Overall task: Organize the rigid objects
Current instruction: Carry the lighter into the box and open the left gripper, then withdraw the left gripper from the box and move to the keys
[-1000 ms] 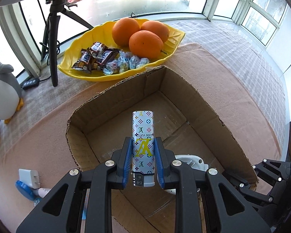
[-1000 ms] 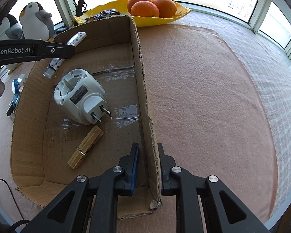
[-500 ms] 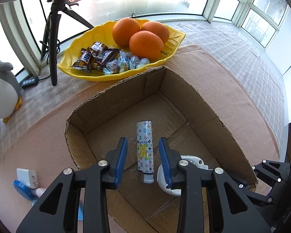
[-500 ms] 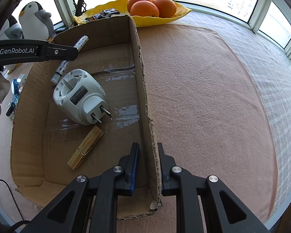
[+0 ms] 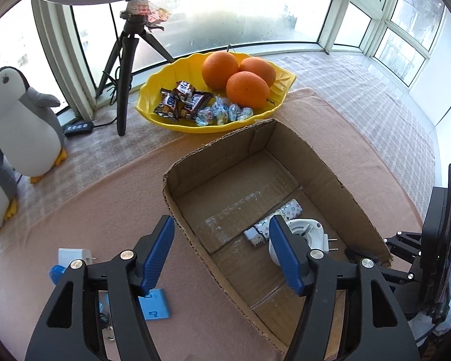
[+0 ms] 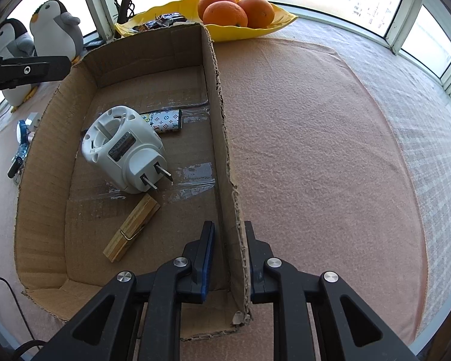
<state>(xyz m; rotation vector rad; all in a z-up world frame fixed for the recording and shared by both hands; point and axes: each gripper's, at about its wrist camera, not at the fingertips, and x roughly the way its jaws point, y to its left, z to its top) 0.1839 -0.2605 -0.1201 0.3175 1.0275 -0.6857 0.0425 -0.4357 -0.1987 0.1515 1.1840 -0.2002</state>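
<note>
An open cardboard box [image 5: 213,156] [image 6: 222,126] lies on a pink cloth. Inside it lie a patterned white lighter [image 5: 273,221] [image 6: 165,121], a white plug adapter [image 5: 303,231] [image 6: 123,150] and a wooden clothespin [image 6: 130,228]. My left gripper [image 5: 222,251] is open and empty, raised above the box's near left wall. My right gripper [image 6: 227,258] is shut on the box's right wall, one finger inside and one outside.
A yellow dish [image 5: 195,123] with three oranges [image 5: 243,75] and wrapped sweets stands behind the box. Two plush penguins [image 5: 21,123] and a tripod [image 5: 126,69] stand at the left. A white charger [image 5: 70,255] and blue items [image 5: 154,303] lie left of the box.
My left gripper opened and let go of the lighter, which now lies on the box floor beside the adapter. The gripper then rose and drew back to the left. The right gripper stayed put.
</note>
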